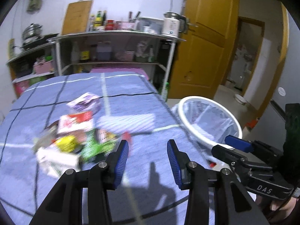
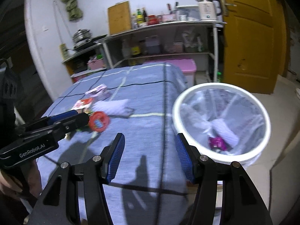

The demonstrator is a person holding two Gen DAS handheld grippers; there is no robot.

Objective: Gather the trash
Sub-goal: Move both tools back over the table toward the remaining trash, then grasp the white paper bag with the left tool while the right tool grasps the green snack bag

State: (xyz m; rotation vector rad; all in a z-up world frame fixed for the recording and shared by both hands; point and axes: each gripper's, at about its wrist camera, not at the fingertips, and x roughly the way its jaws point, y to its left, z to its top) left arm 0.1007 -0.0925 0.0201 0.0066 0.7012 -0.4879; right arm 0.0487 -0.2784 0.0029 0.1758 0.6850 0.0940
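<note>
A pile of trash packets lies on the blue checked tablecloth (image 1: pixel 131 86): a purple packet (image 1: pixel 84 102), a red-and-white one (image 1: pixel 75 123), a yellow one (image 1: pixel 65 143), a green one (image 1: pixel 95 147) and a white one (image 1: pixel 56 159). My left gripper (image 1: pixel 148 147) hovers open just right of the pile, nothing between its fingers. My right gripper (image 2: pixel 150 143) is open and empty over the table edge, beside the white lined bin (image 2: pixel 221 85). A purple wrapper (image 2: pixel 216 142) and white tissue lie in the bin. A red round packet (image 2: pixel 99 121) sits near my left gripper (image 2: pixel 80 117).
A crumpled white tissue (image 2: pixel 114 107) lies mid-table. The bin (image 1: pixel 198 97) stands on the floor off the table's right edge, near my right gripper (image 1: pixel 222 143). Behind are a metal shelf rack (image 1: pixel 116 35) with bottles and a kettle (image 1: pixel 171 25), a pink box (image 2: pixel 185 67) and a yellow door (image 1: pixel 206 43).
</note>
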